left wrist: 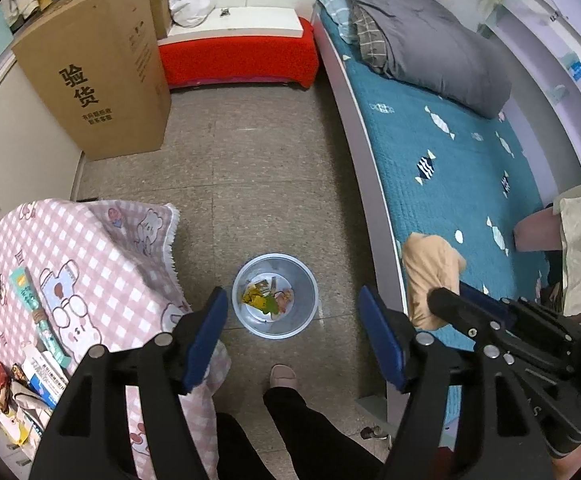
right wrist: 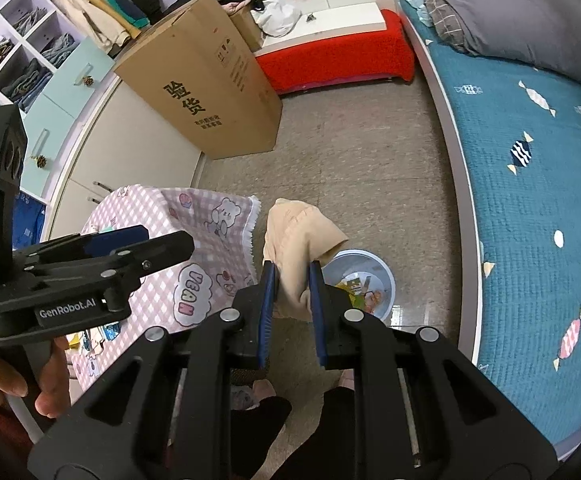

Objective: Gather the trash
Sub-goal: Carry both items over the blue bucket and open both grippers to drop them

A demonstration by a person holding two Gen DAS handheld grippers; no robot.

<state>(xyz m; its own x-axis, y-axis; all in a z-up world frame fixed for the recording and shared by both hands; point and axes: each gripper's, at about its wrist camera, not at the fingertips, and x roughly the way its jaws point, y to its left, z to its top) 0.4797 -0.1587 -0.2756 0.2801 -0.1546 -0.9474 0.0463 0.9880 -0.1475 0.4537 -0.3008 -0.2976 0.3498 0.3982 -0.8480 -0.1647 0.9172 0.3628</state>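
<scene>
- The right gripper (right wrist: 292, 300) had its fingers (right wrist: 267, 304) pinched on a crumpled tan paper bag (right wrist: 298, 240), which stood up out of the grip at the centre of the right wrist view, above the near rim of the bin.
- The left gripper (left wrist: 292, 336) had its fingers (left wrist: 206, 340) spread wide with nothing between them; in its own view the blue-grey waste bin (left wrist: 250, 324) sat between them on the floor (left wrist: 258, 168), wrappers already in its bottom.
- The likeliest slip, I judged: the bag hung over the rim and not over the middle, so a release here could tip it onto the floor.
- The bag was bulky and springy; it might catch on the rim or sit proud of it.
- At the lower left of the left view, packets and boxes (left wrist: 38, 376) lay on the checked cloth of the bench (left wrist: 102, 248); a swinging arm could drag that hanging cloth and spill them.
</scene>
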